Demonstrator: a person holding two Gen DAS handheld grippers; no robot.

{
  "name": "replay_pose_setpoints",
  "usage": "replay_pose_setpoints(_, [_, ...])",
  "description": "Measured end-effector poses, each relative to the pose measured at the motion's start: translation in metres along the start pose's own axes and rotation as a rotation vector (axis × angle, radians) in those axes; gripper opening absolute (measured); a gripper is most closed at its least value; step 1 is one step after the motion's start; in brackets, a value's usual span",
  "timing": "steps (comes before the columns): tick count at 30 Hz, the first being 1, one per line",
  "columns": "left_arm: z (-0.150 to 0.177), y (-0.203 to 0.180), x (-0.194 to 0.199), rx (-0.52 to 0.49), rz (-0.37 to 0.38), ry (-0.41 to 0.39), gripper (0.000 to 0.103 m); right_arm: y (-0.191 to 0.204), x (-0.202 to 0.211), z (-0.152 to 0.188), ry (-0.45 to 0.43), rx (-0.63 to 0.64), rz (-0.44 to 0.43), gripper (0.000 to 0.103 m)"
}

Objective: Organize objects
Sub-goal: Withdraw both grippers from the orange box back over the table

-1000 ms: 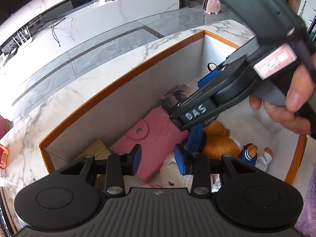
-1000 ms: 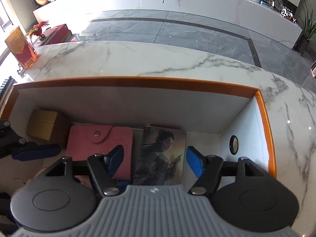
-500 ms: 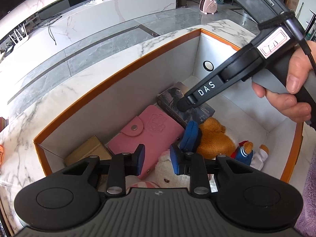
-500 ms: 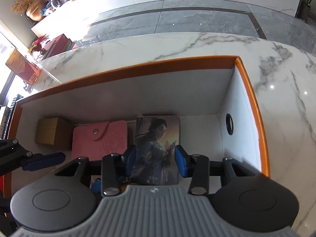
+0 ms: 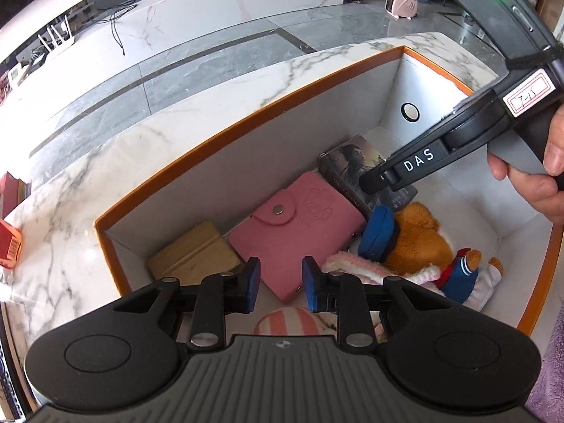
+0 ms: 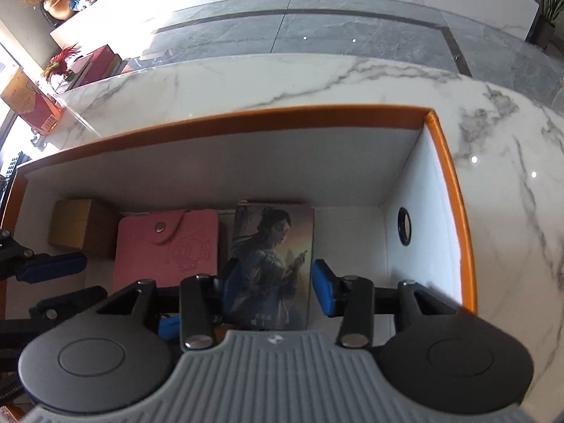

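An orange-rimmed white box (image 5: pixel 246 120) (image 6: pixel 246 123) holds a pink snap wallet (image 5: pixel 299 232) (image 6: pixel 169 246), a book with a woman on its cover (image 5: pixel 352 162) (image 6: pixel 275 239), a tan carton (image 5: pixel 194 253) and a brown teddy bear (image 5: pixel 416 239). My left gripper (image 5: pixel 281 283) hovers over the wallet's near edge. Its blue pads stand a narrow gap apart with nothing between them. My right gripper (image 6: pixel 275 283) (image 5: pixel 374 208) straddles the book. Its jaws are opening, and the right pad stands just off the book's edge.
A small sailor doll (image 5: pixel 465 275) and pink-white knitted pieces (image 5: pixel 356 268) lie by the bear. The box's end wall has a round hole (image 6: pixel 404 225). A red carton (image 5: pixel 8 246) stands on the marble counter at the left. A hand (image 5: pixel 539 183) holds the right gripper.
The left jaws have narrowed. The right jaws closed in around the book, then widened a little. Both views now show more of the box.
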State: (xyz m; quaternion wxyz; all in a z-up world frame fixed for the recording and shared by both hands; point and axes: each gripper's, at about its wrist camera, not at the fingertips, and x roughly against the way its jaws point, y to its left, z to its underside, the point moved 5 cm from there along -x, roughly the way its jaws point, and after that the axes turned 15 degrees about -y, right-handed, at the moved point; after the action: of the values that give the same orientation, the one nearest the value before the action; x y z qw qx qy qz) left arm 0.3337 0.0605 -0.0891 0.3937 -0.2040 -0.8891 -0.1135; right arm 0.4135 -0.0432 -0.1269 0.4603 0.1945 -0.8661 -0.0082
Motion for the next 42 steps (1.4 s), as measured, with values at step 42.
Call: replay_pose_setpoints(42, [0.053,-0.129,0.111,0.105,0.142,-0.234,0.025,-0.008,0.184,0.136,-0.303,0.017,0.16,0.037])
